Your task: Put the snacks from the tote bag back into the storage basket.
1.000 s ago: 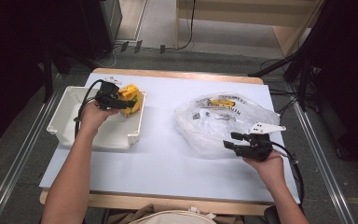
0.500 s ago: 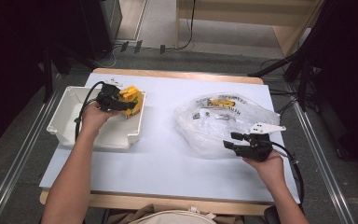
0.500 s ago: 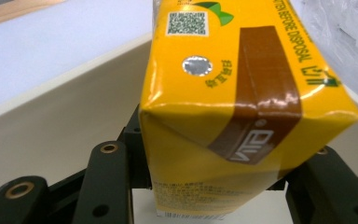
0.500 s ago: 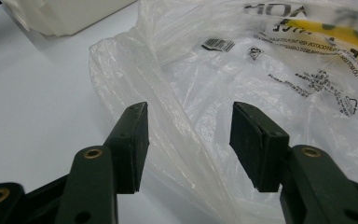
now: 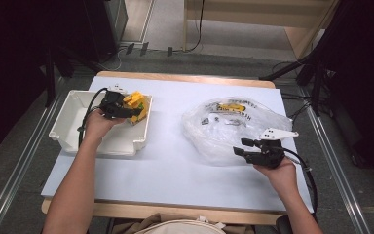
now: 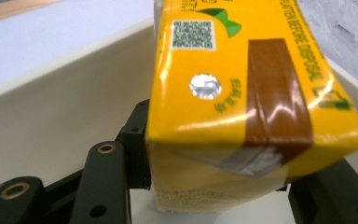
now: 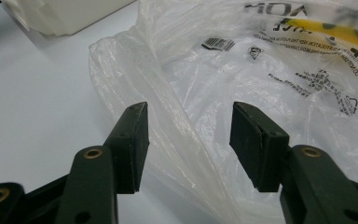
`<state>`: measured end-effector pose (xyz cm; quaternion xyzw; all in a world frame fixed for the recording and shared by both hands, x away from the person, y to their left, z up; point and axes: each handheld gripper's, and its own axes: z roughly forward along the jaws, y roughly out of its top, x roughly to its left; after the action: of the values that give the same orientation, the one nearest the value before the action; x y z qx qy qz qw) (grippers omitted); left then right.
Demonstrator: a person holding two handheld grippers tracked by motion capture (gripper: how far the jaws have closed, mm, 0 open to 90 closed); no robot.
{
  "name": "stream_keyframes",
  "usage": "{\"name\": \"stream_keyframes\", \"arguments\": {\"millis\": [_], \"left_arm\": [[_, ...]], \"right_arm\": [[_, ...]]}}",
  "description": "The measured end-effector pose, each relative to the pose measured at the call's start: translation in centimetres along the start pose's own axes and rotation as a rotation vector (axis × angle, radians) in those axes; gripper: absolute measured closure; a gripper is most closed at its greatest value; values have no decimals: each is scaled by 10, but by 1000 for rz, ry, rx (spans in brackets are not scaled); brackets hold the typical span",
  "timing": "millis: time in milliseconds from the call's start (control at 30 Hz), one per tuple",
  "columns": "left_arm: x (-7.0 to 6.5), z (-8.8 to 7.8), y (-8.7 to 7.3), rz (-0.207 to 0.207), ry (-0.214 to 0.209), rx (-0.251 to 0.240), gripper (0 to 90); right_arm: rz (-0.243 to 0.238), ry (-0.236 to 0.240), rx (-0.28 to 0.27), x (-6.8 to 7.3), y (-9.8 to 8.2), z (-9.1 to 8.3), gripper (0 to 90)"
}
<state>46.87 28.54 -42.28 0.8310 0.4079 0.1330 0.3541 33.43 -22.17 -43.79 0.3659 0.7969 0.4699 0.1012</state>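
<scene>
My left gripper (image 5: 129,112) is shut on a yellow drink carton (image 5: 137,104) and holds it over the right end of a white bin (image 5: 73,127). In the left gripper view the carton (image 6: 242,93) fills the space between the jaws, with the bin's wall (image 6: 51,102) behind it. My right gripper (image 5: 241,147) stands open at the near edge of a crumpled clear plastic bag (image 5: 233,124). In the right gripper view its jaws straddle a fold of the bag (image 7: 191,88) without closing on it. A yellow item (image 5: 232,107) lies inside the bag.
The table (image 5: 175,165) has a pale blue top with a wooden rim. The bin's corner (image 7: 60,14) appears beyond the bag in the right gripper view. Metal rails and cables run along both sides of the table on the floor.
The left gripper has sunk slightly toward the bin with the carton in it. The right gripper has stayed in place by the bag.
</scene>
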Motion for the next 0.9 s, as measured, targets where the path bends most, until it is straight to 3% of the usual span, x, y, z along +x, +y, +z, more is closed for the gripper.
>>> {"name": "stream_keyframes", "arguments": {"millis": [267,500,567,767,900], "left_arm": [[-1,0,0,-2,0,3,452],[1,-9,1,-50,-18,-40,387],[2,-12,0,-64,-24,-29,367],[-4,-18,-4,-50,-16,-6,362],[-6,-23,-7,-58,-8,-12,363]], "right_arm": [[-1,0,2,0,0,0,484],[-2,1,0,0,0,-1,482],[-2,2,0,0,0,-1,482],[-2,3,1,0,0,-1,481],[-4,5,0,0,0,-1,481]]}}
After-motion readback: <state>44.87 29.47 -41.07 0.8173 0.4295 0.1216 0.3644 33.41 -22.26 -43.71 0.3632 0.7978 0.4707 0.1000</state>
